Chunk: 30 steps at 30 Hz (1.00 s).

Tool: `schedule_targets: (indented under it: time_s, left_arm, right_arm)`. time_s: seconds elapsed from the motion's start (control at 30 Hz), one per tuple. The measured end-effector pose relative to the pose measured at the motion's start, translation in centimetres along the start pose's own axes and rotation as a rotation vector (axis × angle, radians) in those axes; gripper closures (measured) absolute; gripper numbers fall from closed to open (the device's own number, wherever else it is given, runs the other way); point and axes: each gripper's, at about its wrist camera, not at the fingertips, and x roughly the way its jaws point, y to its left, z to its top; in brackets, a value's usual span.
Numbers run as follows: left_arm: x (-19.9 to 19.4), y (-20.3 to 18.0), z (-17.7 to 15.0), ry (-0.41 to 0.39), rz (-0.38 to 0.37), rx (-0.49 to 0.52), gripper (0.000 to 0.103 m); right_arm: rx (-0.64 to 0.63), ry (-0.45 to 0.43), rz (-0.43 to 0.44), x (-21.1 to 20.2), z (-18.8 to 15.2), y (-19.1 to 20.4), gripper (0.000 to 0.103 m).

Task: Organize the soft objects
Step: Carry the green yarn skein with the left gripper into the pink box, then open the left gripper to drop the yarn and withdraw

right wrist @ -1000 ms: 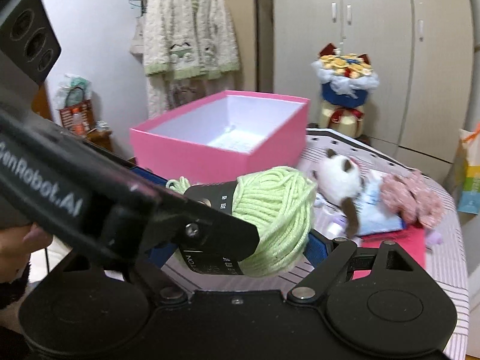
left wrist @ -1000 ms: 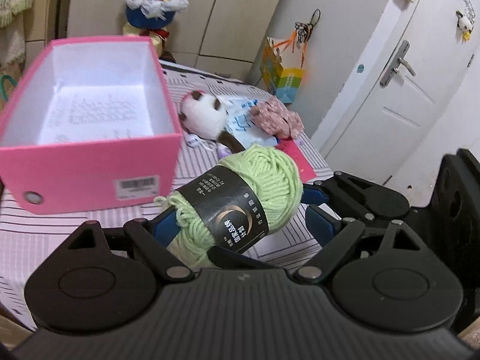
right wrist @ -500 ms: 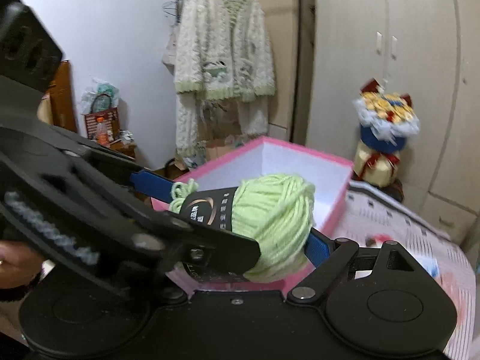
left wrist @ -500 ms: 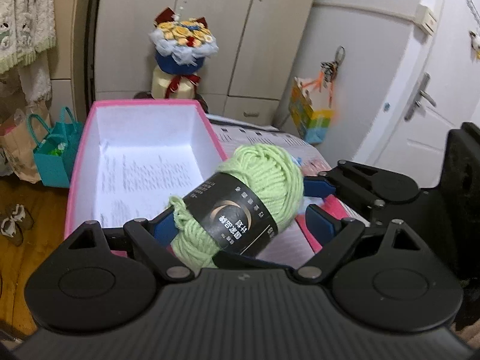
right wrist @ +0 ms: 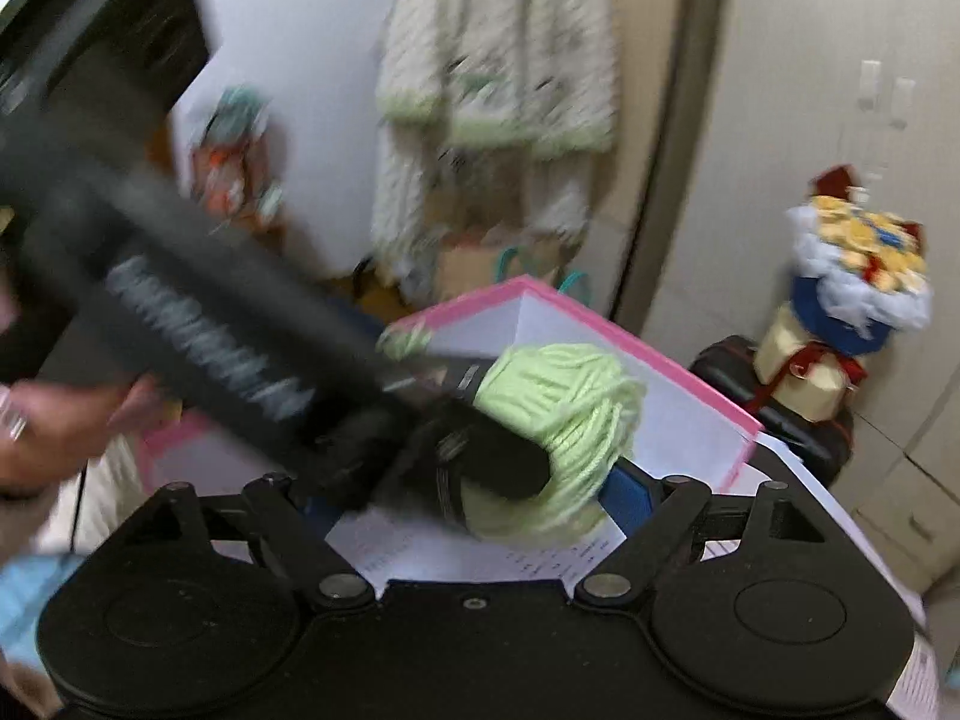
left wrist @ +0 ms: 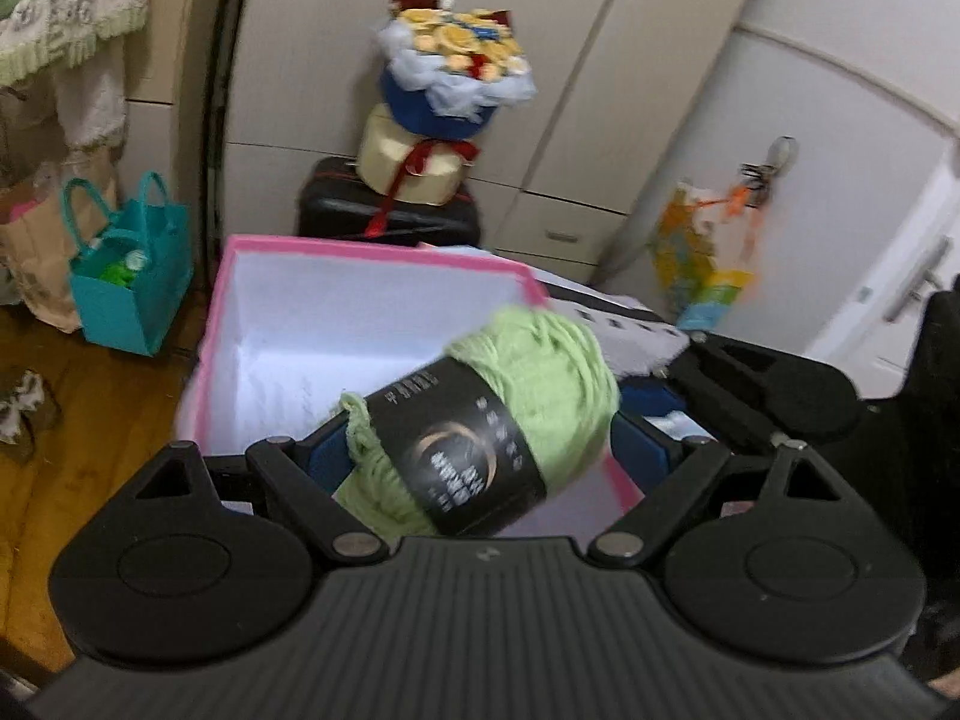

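Observation:
A light green yarn skein with a black label hangs in the air over the open pink box, whose white inside holds nothing that shows. My left gripper is shut on the skein, a blue pad at each end. My right gripper grips the same skein crosswise, and its jaws are closing on it. The right gripper's left pad is hidden behind the left gripper's blurred black body. The box's pink rim lies just beyond the skein. The right gripper's fingers show at the right.
A flower bouquet stands on a black suitcase behind the box. A teal bag sits on the wooden floor to the left. A cardigan hangs by the wardrobe. A hand holds the left gripper.
Both grippers have carried the skein from above the striped table to above the pink box. The plush toys have left the view. Both views are now motion-blurred.

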Motion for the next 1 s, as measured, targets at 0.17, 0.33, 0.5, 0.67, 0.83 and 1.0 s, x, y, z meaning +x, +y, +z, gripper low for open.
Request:
schedule_targets:
  time_s: [0.17,0.33,0.5,0.67,0.83,1.0]
  left_arm:
    - [4.1,2.5,1.5,0.082,0.018,-0.044,0.016]
    - [6.4,3.0,1.6,0.089,0.068,-0.031,0.018]
    - [7.0,2.4,1.5,0.091,0.093,0.007,0.024]
    - [8.4,2.1,1.3,0.099,0.127,0.028,0.031]
    - [8.9,2.3,1.3,0.087,0.18,0.014,0.031]
    - [6.4,1.9,1.1,0.041,0.168,0.046,0.022]
  right_arm:
    - [-0.062,0.081,-0.011,3.8,0.8,-2.0,0.033]
    - [-0.044,0.164,-0.046,6.8,0.6,-3.8,0.057]
    - [-0.051,0.164,-0.117,8.2,0.3,-4.3,0.059]
    - [-0.067,0.165,-0.197,8.8,0.1,-4.5,0.06]
    - [-0.084,0.178,-0.246,8.6,0.0,-4.0,0.047]
    - [-0.028,0.098,-0.221,5.0,0.2,-3.4,0.046]
